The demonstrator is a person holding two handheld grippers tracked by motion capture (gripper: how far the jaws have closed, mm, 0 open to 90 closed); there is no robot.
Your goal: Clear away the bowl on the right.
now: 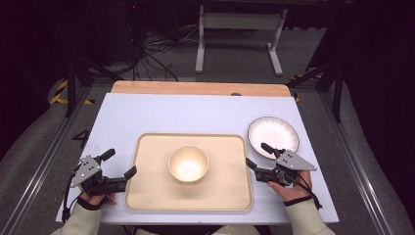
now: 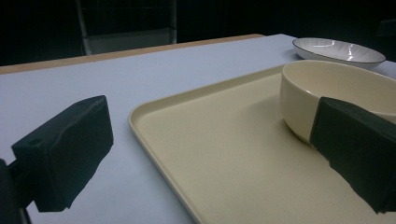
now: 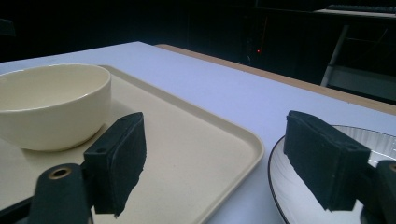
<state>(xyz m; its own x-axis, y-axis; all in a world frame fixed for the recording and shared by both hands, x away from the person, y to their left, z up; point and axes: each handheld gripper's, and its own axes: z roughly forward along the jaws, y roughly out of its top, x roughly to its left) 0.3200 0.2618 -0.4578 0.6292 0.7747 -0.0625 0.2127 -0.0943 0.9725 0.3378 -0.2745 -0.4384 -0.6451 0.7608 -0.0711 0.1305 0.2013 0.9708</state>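
A cream bowl (image 1: 188, 163) stands in the middle of a cream tray (image 1: 147, 193) on the white table. A white plate with a dark rim (image 1: 273, 135) lies on the table to the tray's right. My left gripper (image 1: 119, 163) is open at the tray's left edge, one jaw over the table and one over the tray rim. My right gripper (image 1: 258, 154) is open at the tray's right edge, one jaw over the tray and one over the plate. In the left gripper view the bowl (image 2: 327, 93) sits just beyond the right jaw. The right gripper view has the bowl (image 3: 51, 105) at left and the plate (image 3: 299, 196) at right.
The white table top (image 1: 195, 115) has a wooden strip (image 1: 200, 88) along its far edge. Beyond it on the floor stand a white frame (image 1: 240, 36) and loose cables (image 1: 151, 54). Dark tripod legs (image 1: 73, 83) stand at both far sides.
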